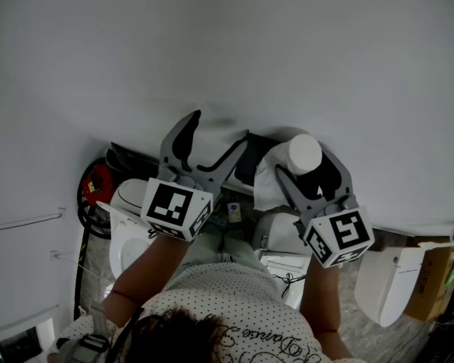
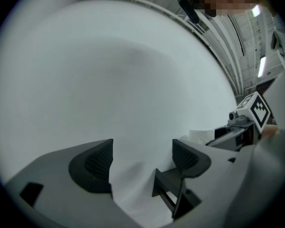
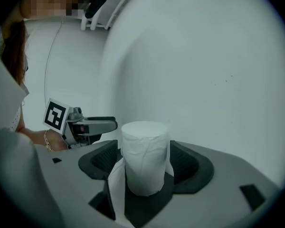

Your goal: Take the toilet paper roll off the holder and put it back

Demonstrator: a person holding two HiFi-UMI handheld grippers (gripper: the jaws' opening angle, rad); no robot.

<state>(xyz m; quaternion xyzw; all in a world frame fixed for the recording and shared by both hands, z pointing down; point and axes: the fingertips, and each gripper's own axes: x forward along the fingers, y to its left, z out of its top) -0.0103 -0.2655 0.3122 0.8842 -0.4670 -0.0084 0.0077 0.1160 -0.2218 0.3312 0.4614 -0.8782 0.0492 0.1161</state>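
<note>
As we face the wall (image 1: 227,51) | toilet paper roll (image 1: 304,152): one, its loose tail (image 3: 115,184) hanging | our right gripper (image 3: 145,167): jaws apart, flanking the roll, no clear squeeze | our left gripper (image 2: 142,161): left of the roll, jaws apart | marker cubes (image 1: 178,209): two | shirt script (image 1: 268,340): unreadable

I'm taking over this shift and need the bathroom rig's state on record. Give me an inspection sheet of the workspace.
surface: plain white wall, no table.
job's things: toilet paper roll upright, its loose tail hanging; black holder beside it.
clutter: red item, cardboard box.
grippers: left claw open, gripping nothing; right claw around the roll, pad contact unclear.
cables: black cable by the floor.
surroundings: white toilet fixtures below.
</note>
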